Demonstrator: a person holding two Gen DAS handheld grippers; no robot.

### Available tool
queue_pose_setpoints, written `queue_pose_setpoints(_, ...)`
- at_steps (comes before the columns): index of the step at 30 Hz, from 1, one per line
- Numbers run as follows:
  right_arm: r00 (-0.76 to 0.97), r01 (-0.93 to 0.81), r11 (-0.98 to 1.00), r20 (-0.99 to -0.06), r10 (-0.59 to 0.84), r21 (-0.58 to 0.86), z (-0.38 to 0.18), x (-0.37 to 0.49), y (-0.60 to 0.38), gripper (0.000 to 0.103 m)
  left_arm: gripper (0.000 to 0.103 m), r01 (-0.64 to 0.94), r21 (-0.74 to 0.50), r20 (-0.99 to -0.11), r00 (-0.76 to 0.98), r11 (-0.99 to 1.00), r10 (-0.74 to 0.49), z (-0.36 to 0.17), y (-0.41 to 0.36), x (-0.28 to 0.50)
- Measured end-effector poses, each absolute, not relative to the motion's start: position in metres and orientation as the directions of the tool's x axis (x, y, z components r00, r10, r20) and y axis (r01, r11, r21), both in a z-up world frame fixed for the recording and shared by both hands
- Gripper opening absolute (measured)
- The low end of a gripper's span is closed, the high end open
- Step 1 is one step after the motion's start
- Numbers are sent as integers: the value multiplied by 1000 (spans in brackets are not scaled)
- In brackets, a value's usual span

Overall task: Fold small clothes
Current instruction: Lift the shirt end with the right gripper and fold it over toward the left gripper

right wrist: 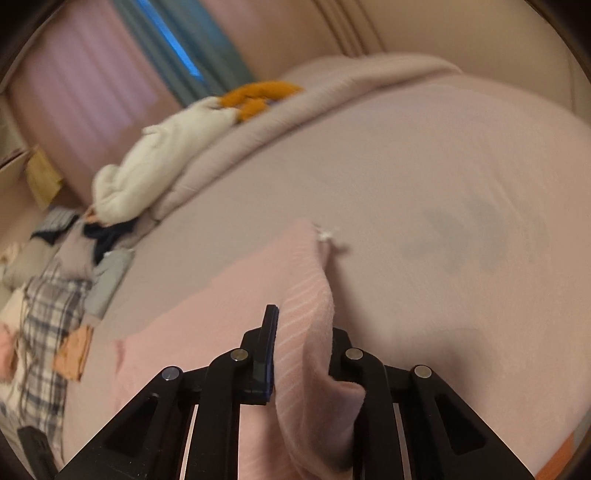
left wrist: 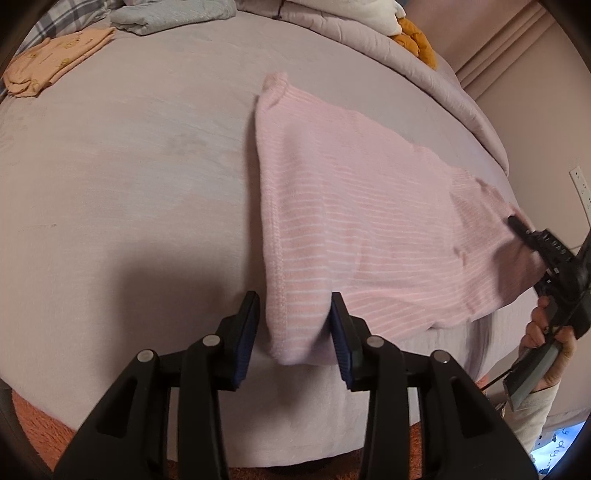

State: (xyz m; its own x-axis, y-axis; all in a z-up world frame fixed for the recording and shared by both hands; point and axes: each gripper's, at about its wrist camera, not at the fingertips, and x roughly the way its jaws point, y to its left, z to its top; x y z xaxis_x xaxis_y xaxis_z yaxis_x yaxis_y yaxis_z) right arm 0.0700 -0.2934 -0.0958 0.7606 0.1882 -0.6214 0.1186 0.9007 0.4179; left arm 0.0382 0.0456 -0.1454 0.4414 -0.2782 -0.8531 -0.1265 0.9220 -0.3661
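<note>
A pink garment with thin white stripes (left wrist: 362, 221) lies spread on the lilac bed (left wrist: 129, 184). Its near corner hangs at the bed's front edge, between the fingers of my left gripper (left wrist: 295, 310). Those jaws stand apart on either side of the corner without squeezing it. At the garment's far right end my right gripper (left wrist: 517, 227) is held by a person's hand (left wrist: 543, 325). In the right wrist view my right gripper (right wrist: 303, 332) is shut on a lifted fold of the pink garment (right wrist: 306, 295). Its left finger (right wrist: 269, 343) shows; the cloth hides the right one.
Folded peach cloth (left wrist: 55, 59) and folded grey-green cloth (left wrist: 170, 14) lie at the bed's far left. A bunched duvet with white and orange items (left wrist: 413, 40) lines the far side. A pile of plaid clothes (right wrist: 48, 314) sits left. Orange rug (left wrist: 37, 424) lies below the bed edge.
</note>
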Motion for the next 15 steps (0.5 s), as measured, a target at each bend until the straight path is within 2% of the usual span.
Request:
queue_pose_setpoints(3, 775, -3, 908, -573, 267, 420, -75, 70, -265, 18, 40, -137, -370, -849, 452, 919, -274, -142, 51, 34)
queue_pose_setpoints(6, 762, -104, 920, -565, 318, 378, -70, 71, -234, 17, 40, -142, -371, -847, 457, 918, -272, -139, 56, 29)
queue_pose_setpoints(11, 674, -249, 903, -607, 421, 350, -86, 69, -185, 13, 41, -145, -366, -842, 473, 919, -261, -131, 59, 24)
queue_pose_setpoints(15, 570, -328, 885, -678, 464, 330, -114, 65, -155, 8, 41, -151, -361, -841, 480, 920, -251, -129, 60, 23)
